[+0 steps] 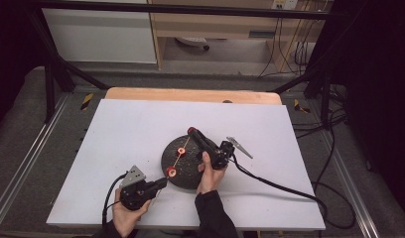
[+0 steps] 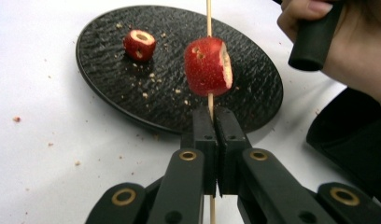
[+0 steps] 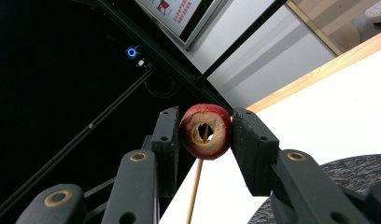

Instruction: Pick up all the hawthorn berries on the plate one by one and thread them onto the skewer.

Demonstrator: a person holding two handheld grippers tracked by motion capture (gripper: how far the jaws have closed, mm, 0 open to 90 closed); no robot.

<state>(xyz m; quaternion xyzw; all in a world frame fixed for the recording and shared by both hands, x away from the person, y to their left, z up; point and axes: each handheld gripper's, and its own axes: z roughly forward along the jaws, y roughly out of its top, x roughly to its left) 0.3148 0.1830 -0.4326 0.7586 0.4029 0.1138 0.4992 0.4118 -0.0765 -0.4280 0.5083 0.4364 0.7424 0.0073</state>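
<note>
A thin wooden skewer [image 1: 182,151] slants over a black plate [image 1: 190,176]. My left gripper [image 1: 163,183] is shut on its near end, the jaws [image 2: 215,116] pinched together on the stick [image 2: 210,105]. A red hollowed fruit piece [image 2: 208,66] is threaded just above those jaws. My right gripper [image 1: 193,132] is shut on another red fruit ring [image 3: 206,131] at the skewer's far end; the stick's tip [image 3: 205,134] shows inside its hole. A third red piece [image 2: 139,44] lies loose on the plate [image 2: 254,100].
Crumbs are scattered over the plate and the white tabletop [image 1: 131,134]. The person's right hand [image 2: 352,46] and dark sleeve [image 2: 352,140] lie close to the plate's right side. Cables [image 1: 280,186] trail from both grippers across the table.
</note>
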